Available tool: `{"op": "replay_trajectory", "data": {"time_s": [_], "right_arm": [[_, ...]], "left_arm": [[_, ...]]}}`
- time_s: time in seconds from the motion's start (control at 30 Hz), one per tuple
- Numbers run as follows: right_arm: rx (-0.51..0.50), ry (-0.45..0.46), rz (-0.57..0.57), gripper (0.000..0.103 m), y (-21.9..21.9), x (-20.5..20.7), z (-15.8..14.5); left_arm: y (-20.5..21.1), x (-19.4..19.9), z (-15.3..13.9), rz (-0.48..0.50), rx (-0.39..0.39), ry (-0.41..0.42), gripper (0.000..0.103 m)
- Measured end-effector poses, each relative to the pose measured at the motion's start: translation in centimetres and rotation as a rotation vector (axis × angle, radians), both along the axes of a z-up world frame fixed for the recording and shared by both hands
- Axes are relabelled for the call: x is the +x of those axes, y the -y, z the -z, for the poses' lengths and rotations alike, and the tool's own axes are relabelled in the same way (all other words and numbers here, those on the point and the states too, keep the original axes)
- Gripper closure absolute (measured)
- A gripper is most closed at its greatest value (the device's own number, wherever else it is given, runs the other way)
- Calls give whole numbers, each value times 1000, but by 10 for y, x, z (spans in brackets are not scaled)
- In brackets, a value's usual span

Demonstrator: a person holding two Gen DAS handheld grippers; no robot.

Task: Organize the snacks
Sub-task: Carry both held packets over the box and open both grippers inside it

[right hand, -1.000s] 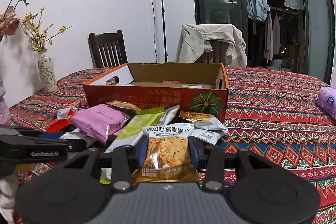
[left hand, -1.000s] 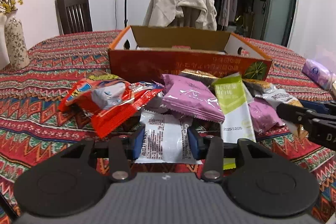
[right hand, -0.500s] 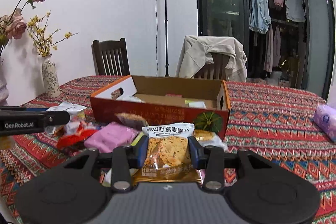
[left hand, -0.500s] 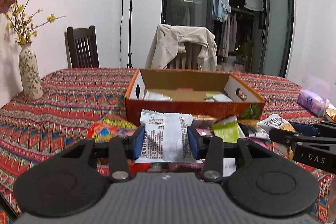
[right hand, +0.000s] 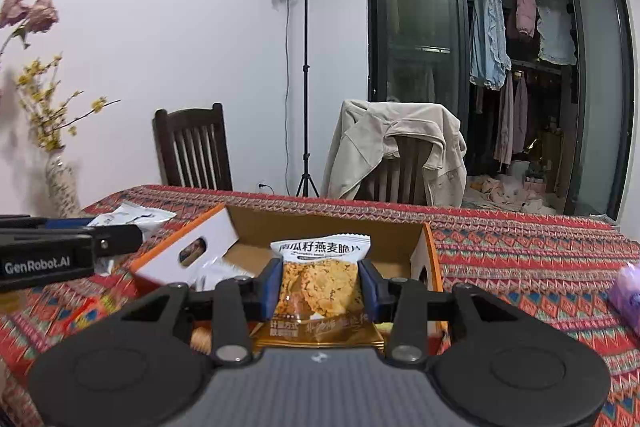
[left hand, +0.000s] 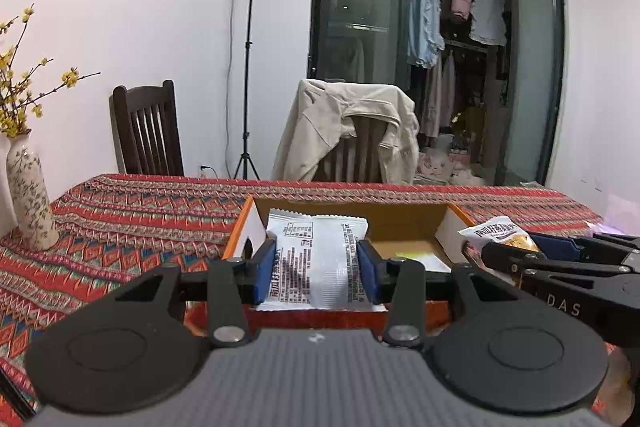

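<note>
My left gripper point(left hand: 316, 269) is shut on a white snack packet point(left hand: 314, 259) with its printed back facing me, held above the near wall of the orange cardboard box point(left hand: 404, 217). My right gripper point(right hand: 319, 285) is shut on a pumpkin-seed oat crisp packet point(right hand: 320, 279), held over the box point(right hand: 426, 259). The box floor holds a few packets point(left hand: 424, 261). In the left wrist view the right gripper point(left hand: 560, 259) shows at the right with its packet point(left hand: 496, 233). In the right wrist view the left gripper point(right hand: 64, 247) shows at the left with the white packet point(right hand: 132, 217).
The table has a red patterned cloth point(left hand: 140, 211). A flowered vase point(left hand: 30, 195) stands at the left. Two chairs point(right hand: 192, 151) stand behind the table, one draped with a beige jacket point(right hand: 396, 151). A purple tissue pack point(right hand: 628, 287) lies at the right. Loose snacks point(right hand: 92, 307) lie left of the box.
Both grippers have lifted their packets up from the snack pile and moved forward to the box. The pile has dropped out of the left wrist view.
</note>
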State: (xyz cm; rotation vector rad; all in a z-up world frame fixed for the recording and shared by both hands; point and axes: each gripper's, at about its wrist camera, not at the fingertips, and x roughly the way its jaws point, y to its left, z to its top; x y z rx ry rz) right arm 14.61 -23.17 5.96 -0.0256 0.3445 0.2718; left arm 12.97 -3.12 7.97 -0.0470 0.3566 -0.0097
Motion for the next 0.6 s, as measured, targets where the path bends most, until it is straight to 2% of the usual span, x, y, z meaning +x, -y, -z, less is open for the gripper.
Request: {"op": "replay_trajectory", "data": {"time_s": [0.17,0.3,0.47,0.53,0.6], "right_arm": [[15,-15,32,63,-6,43,0],[22,-27,56,63,-8,68,13],[32,-65,50,63,-4,84,42],[68,-93,22,63,0,90,48],[56,-95,24,63,-1,91,51]], "left_arm": [[-2,46,1,-53,-22,-16,59],[-7,72,15,-93,-26,-29,59],[-15,89,37,-73,-57,-63,59],[-16,95,42,-70,-53,-78,59],[-17,98,46,-63,-53,-84,59]]}}
